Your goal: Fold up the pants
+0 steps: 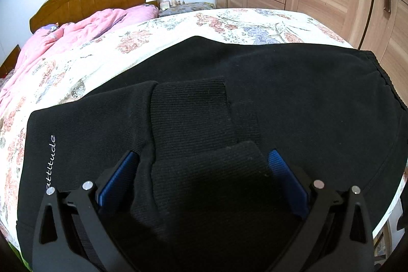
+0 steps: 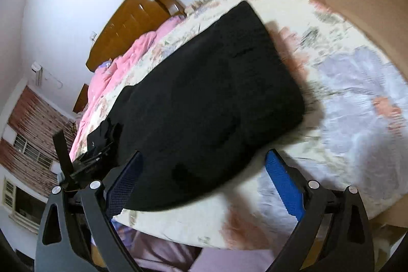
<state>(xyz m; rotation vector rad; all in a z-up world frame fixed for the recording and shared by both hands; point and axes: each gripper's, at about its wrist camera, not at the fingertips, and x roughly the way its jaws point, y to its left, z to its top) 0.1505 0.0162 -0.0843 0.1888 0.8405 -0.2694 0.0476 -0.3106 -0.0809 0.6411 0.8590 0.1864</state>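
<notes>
Holding your left gripper (image 1: 204, 170) low over the black pants (image 1: 280, 93), you had its 2 blue-padded jaws spread wide, with a ribbed cuff (image 1: 204, 182) bunched up between them but not pinched by either pad. The pants lay folded on the floral bedspread (image 1: 255, 22), near its front edge, a second ribbed cuff (image 1: 188, 103) resting flat on top just beyond the first, and white lettering (image 1: 51, 159) running along the left fold. Your right gripper (image 2: 204, 177) was also wide open and held nothing; it hovered off the near corner of the bed, with the pants' rounded end between its pads in that blurred view. The risk, as I judged it, sat with the loose cuff: it stood proud of the stack, so lifting away could have let it catch on a pad and drag the top layer askew. Closing there would likely have grabbed several layers at once. The pants also sat close to the mattress edge, so a sideways tug might have slid them off the bed.
</notes>
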